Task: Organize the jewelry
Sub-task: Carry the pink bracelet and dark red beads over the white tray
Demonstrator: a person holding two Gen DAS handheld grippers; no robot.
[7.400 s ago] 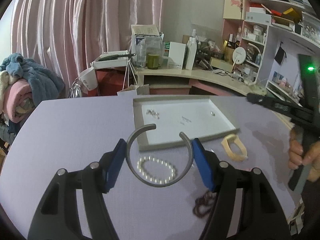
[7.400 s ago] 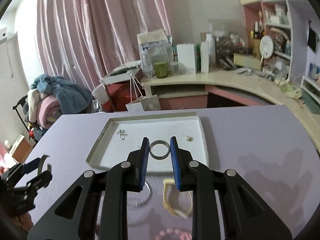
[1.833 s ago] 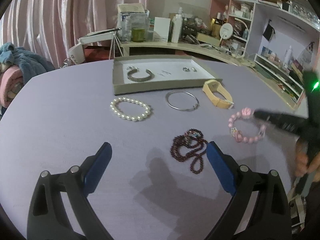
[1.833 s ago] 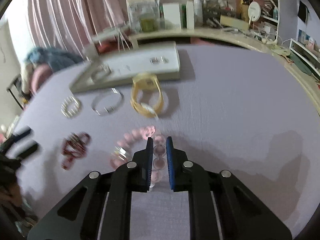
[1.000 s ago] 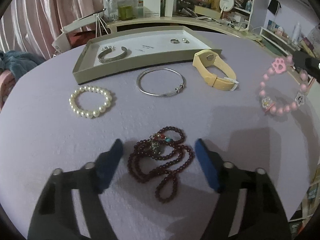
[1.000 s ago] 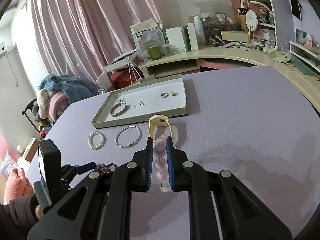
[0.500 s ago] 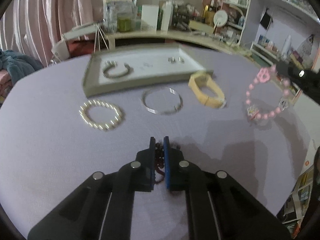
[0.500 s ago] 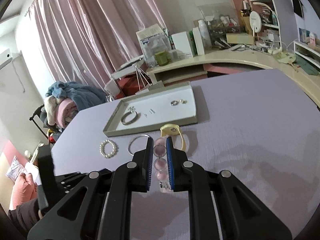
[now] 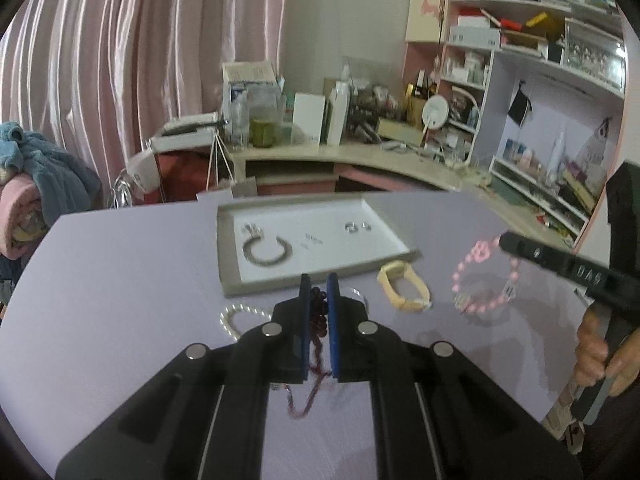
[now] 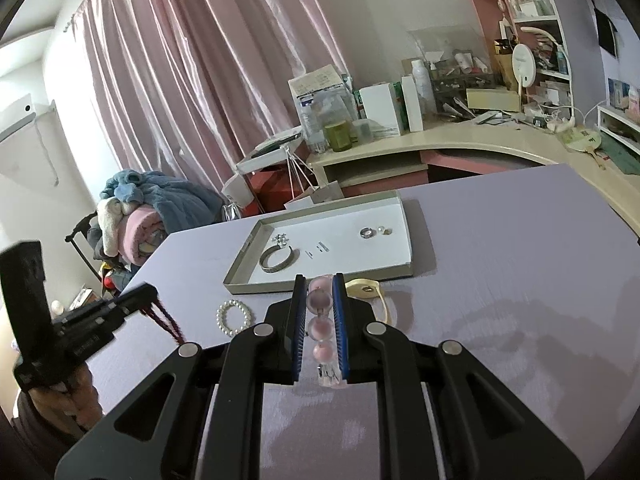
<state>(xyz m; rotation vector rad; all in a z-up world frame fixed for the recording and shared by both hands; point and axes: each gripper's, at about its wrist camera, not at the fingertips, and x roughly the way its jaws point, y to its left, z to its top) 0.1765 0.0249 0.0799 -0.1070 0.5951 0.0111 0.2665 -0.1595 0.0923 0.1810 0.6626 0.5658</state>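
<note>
My left gripper (image 9: pixel 319 285) is shut on a dark red bead strand (image 9: pixel 318 320), which hangs from it above the purple table; in the right wrist view that gripper (image 10: pixel 148 294) shows at the left with the red strand (image 10: pixel 166 320) dangling. My right gripper (image 10: pixel 319 285) is shut on a pink bead bracelet (image 10: pixel 320 330), seen hanging at the right in the left wrist view as the pink bracelet (image 9: pixel 484 276). The grey tray (image 9: pixel 230 280) holds a silver cuff (image 9: pixel 266 250), rings (image 9: pixel 352 227) and small pieces. A pearl bracelet (image 10: pixel 234 316) and a yellow band (image 9: pixel 404 290) lie on the table before the tray.
A thin silver bangle (image 9: pixel 358 293) peeks out behind my left fingers. A cluttered beige desk (image 9: pixel 360 156) and shelves (image 9: pixel 540 80) stand behind the table. A pile of blankets (image 10: pixel 136 208) sits off the table's left. A hand (image 9: pixel 604 356) grips the right tool.
My left gripper closed on the dark red strand and lifted it off the table. The right gripper rose slightly, still holding the pink bracelet.
</note>
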